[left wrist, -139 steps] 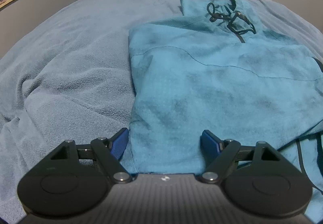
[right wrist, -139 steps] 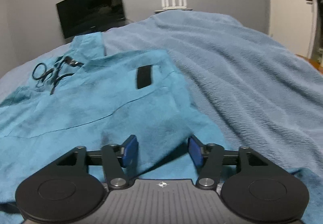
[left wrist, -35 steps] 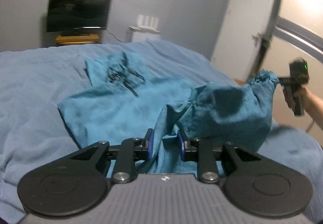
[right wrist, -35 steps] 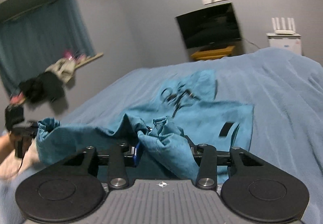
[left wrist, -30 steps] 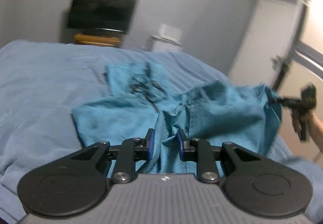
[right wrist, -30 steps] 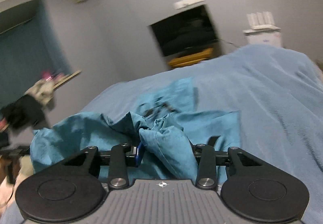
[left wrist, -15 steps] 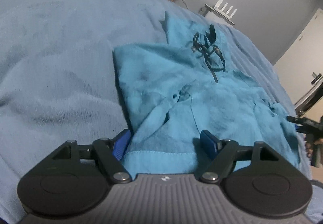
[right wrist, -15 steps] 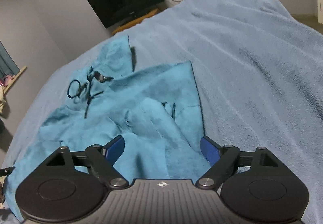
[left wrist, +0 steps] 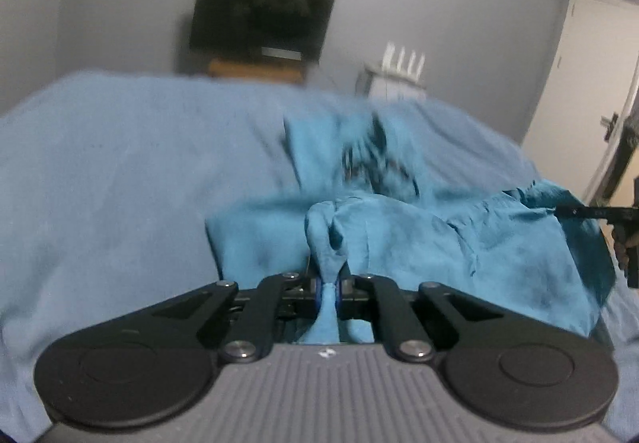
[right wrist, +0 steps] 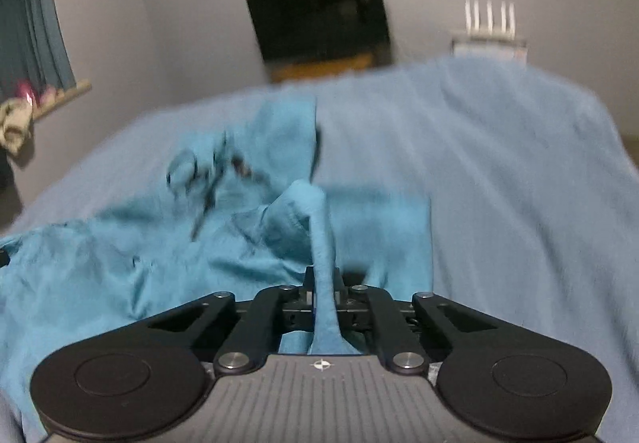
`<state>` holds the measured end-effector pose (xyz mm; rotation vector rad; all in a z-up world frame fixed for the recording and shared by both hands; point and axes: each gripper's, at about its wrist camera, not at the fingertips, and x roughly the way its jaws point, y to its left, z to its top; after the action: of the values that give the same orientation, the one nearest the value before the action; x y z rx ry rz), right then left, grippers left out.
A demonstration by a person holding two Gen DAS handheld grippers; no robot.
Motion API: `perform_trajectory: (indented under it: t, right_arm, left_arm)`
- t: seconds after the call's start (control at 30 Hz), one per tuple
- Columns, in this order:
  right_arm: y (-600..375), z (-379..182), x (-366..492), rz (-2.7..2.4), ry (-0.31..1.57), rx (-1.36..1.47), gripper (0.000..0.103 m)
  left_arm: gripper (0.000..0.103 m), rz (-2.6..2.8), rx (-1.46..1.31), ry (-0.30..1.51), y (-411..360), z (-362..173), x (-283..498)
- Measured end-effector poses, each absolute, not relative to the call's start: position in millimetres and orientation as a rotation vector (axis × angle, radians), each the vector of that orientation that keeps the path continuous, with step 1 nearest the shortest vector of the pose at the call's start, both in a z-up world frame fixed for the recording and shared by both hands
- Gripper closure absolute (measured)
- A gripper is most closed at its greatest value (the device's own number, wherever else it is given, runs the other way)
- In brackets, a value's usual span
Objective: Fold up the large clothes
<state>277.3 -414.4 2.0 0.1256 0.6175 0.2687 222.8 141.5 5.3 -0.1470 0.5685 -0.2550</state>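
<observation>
now, with each hand-held gripper, left and right, just closed and clamped on the near edge of the teal garment lying mid-frame on the bed, lift both corners level, carrying them toward the drawstrings at upper centre.

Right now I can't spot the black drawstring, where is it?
In the left wrist view the drawstring lies blurred on the far part of the teal hoodie, on the bed, below the TV.
</observation>
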Motion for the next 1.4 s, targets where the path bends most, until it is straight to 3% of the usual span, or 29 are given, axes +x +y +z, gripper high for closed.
perform_trajectory:
  t: [0.1, 0.23, 0.27, 0.37, 0.4, 0.47, 0.53, 0.6, 0.67, 0.83, 0.97, 1.13, 1.17, 1.33, 1.37, 1.4]
  right_arm:
    - [-411, 24, 297, 0.203, 0.514, 0.115, 0.1]
    - [-411, 28, 337, 0.091, 0.495, 0.146, 0.099]
    - [-409, 23, 345, 0.063, 0.503, 0.152, 0.095]
    - [-396, -5, 371, -0.089, 0.603, 0.14, 0.06]
    - [-393, -15, 376, -0.121, 0.648, 0.133, 0.059]
    - [-391, -25, 372, -0.116, 0.688, 0.134, 0.055]
    - [-386, -23, 355, -0.079, 0.645, 0.135, 0.046]
    - [-380, -18, 332, -0.04, 0.602, 0.114, 0.039]
    - [-373, -12, 304, 0.019, 0.567, 0.089, 0.036]
    - [-345, -18, 249, 0.143, 0.562, 0.035, 0.033]
    - [-318, -43, 243, 0.181, 0.595, -0.012, 0.034]
    - [-350, -78, 243, 0.033, 0.613, -0.024, 0.034]
    - [-360, -81, 244, -0.028, 0.618, -0.022, 0.036]
    - [-416, -72, 227, -0.25, 0.616, 0.237, 0.04]
    - [-423, -66, 220, -0.263, 0.593, 0.291, 0.037]
    - [-428, -59, 211, -0.282, 0.567, 0.341, 0.029]
  left_arm:
    - [0.102, -0.179, -0.099, 0.531, 135, 15, 254]
    - [0.101, -0.034, 0.007, 0.587, 116, -10, 304]
    - [0.101, 0.001, 0.034, 0.616, 110, -20, 314]
    - [0.095, 0.081, 0.15, 0.747, 90, -58, 332]
    - [0.094, 0.088, 0.177, 0.773, 85, -64, 333]
    - [0.08, 0.1, 0.204, 0.776, 80, -64, 329]
    - [0.064, 0.129, 0.177, 0.745, 83, -51, 316]
    - [0.057, 0.157, 0.137, 0.68, 89, -29, 296]
    - [0.037, 0.174, 0.099, 0.656, 88, -7, 272]
    - [0.031, 0.067, 0.051, 0.655, 51, 3, 233]
    - [0.03, 0.056, 0.198, 0.744, 10, -50, 229]
    - [0.025, 0.128, 0.164, 0.791, 30, -88, 216]
    - [0.021, 0.151, 0.149, 0.796, 39, -88, 213]
    - [0.021, 0.212, 0.029, 0.796, 67, -64, 194]
    - [0.021, 0.213, -0.017, 0.765, 71, -53, 183]
    - [0.021, 0.211, -0.067, 0.741, 74, -43, 173]
